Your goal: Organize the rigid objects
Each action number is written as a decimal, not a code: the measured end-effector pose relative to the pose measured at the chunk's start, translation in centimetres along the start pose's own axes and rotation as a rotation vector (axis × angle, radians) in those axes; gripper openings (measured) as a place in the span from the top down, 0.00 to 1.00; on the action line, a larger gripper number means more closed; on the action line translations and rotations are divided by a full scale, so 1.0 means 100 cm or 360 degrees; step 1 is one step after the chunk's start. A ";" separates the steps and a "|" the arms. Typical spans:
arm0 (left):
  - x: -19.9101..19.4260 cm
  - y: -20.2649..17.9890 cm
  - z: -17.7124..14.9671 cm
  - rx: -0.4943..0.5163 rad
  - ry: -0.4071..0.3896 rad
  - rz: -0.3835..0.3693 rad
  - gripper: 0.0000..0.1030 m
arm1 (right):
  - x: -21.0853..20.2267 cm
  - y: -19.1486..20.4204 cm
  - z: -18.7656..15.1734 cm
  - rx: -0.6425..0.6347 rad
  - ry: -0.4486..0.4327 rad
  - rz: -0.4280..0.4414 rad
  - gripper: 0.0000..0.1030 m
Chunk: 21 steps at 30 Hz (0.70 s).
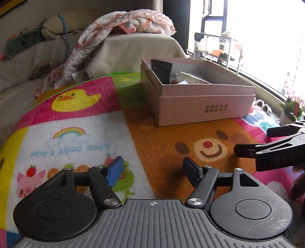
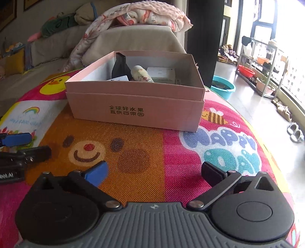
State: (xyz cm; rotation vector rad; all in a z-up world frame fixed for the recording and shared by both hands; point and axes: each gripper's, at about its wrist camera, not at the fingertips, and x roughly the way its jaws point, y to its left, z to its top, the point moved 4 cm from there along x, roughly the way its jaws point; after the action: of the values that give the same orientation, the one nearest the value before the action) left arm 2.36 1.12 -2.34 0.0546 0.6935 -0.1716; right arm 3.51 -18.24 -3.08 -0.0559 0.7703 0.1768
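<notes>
The pink cardboard box (image 2: pixel 137 103) sits open on the colourful play mat (image 2: pixel 144 152), towards its far side, and already holds several things: a black pouch (image 2: pixel 120 66) standing against the back-left wall, a cream bottle (image 2: pixel 141 74) lying on its side next to it, a flat white carton (image 2: pixel 162 74) to the right, and a small white card (image 2: pixel 119 78) near the front wall. No loose item shows on the mat in front of the box in either view, so the sorting looks close to finished, or finished; that is a judgement from what lies in sight only.

The left gripper (image 1: pixel 152 169) hangs low over the mat on the near side of the box, its claw spread wide with nothing between the fingers. The right gripper (image 2: pixel 154 171) is beside it, also wide and empty, facing the front of the box across the bear face printed on the mat.

The floor of the box is mostly hidden by its front wall, so whether more things lie there, and how neatly, cannot be told. The label on the bottle is too small to read. The mat's near edge is cut off behind both grippers, and anything lying there is out of sight. Behind the box, a sofa (image 2: pixel 57 45) carries a patterned blanket (image 2: pixel 148 13).
</notes>
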 end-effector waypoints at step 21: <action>0.013 -0.016 0.007 -0.0121 -0.0042 0.0180 0.24 | 0.006 -0.007 0.002 0.0084 -0.0114 -0.0092 0.00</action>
State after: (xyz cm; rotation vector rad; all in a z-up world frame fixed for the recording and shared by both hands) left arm 3.48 -0.73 -2.59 0.0187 0.6679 -0.0375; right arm 4.15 -18.78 -3.35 -0.0218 0.7008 0.1028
